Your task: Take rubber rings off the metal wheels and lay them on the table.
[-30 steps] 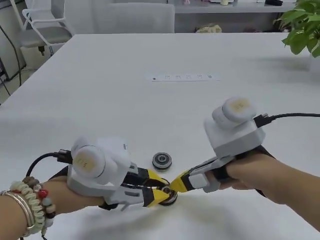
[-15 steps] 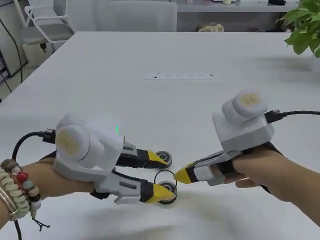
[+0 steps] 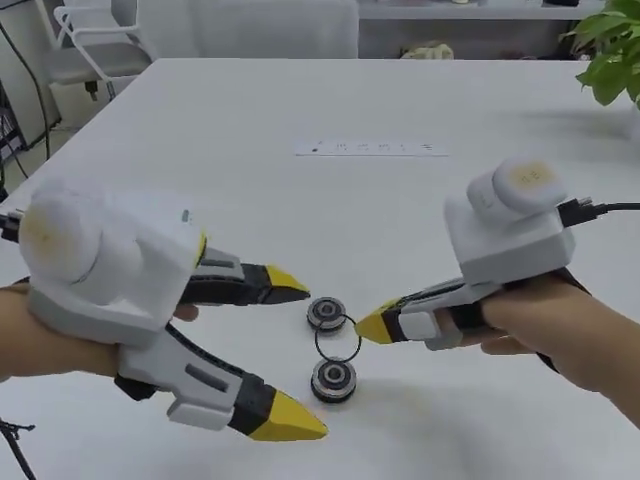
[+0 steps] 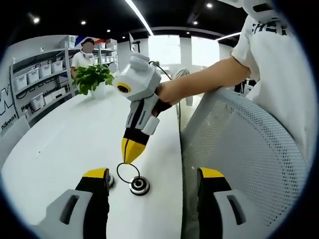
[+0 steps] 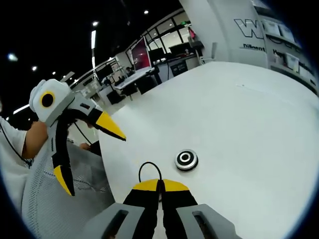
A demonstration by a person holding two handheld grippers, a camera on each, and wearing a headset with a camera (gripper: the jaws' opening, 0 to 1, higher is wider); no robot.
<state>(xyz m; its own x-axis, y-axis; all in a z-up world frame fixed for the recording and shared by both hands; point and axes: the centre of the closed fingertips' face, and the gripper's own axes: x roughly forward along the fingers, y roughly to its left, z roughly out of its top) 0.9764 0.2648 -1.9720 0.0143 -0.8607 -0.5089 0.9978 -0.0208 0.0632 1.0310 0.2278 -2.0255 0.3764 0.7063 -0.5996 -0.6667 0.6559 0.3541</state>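
Note:
My right gripper (image 3: pixel 372 326) is shut on a thin black rubber ring (image 3: pixel 338 341), which hangs as a loop from its yellow tips just above the white table (image 3: pixel 330 220). Two metal wheels lie beside the ring: the far wheel (image 3: pixel 326 313) and the near wheel (image 3: pixel 333 380). The ring looks free of both. My left gripper (image 3: pixel 295 355) is open and raised close to the camera, its jaws spread wide with nothing between them. In the left gripper view the right gripper (image 4: pixel 131 151) holds the ring (image 4: pixel 128 172) over a wheel (image 4: pixel 139 185). The right gripper view shows the ring (image 5: pixel 149 172) and one wheel (image 5: pixel 186 159).
A flush socket strip (image 3: pixel 370 148) sits mid-table. A potted plant (image 3: pixel 610 50) stands at the far right corner, and white chairs (image 3: pixel 85 45) at the far left. A mesh chair back (image 4: pixel 239 149) is beside the table's near edge.
My left gripper let go of the near wheel, opened wide and drew back toward the camera. The right gripper pulled the ring off that wheel and lifted it slightly right.

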